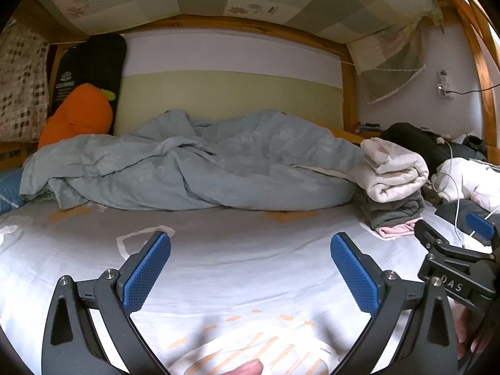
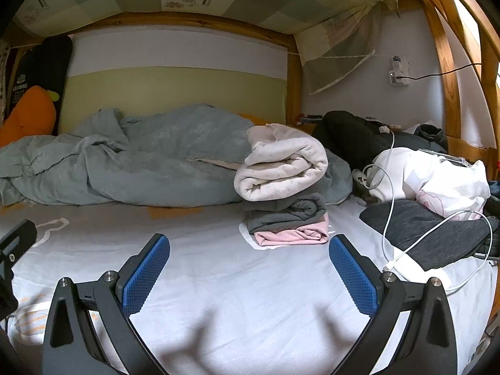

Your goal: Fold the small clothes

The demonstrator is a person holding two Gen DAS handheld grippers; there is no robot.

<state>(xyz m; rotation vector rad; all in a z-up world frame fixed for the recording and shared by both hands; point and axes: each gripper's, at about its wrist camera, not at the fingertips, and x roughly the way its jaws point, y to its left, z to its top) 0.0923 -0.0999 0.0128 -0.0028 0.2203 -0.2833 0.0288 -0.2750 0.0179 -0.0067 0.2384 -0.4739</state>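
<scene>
Nearest us, the left claw [image 1: 250, 276] stands spread wide with nothing between its blue pads [image 1: 147, 273], hovering low over the bare sheet [image 1: 250, 250]; a fingertip [image 1: 250, 368] of the person shows at the bottom edge of that view. Our right claw [image 2: 249, 276] is likewise released and empty, its jaws well apart above the same sheet. The folded clothes sit in a stack [image 2: 284, 187] just ahead of the right claw: a cream knit [image 2: 281, 165] on top, a grey piece [image 2: 287, 215] under it, a pink one [image 2: 293, 234] at the bottom. To the right lies the unfolded heap [image 2: 431, 187], white garments over a dark grey one [image 2: 415, 228], with a white cable [image 2: 387, 206] looping across it. We judge all of this soft, light and limp; it will sag and drag when lifted from one point, so we would pinch a hem or corner with each claw and keep the cloth taut between them. The cable looks likely to snag, so we would take the white cloth at an edge clear of it. The stack seems tall and slightly tilted, so a nudge could topple it. The rumpled duvet [image 1: 187, 162] behind is near, though not in our way.
</scene>
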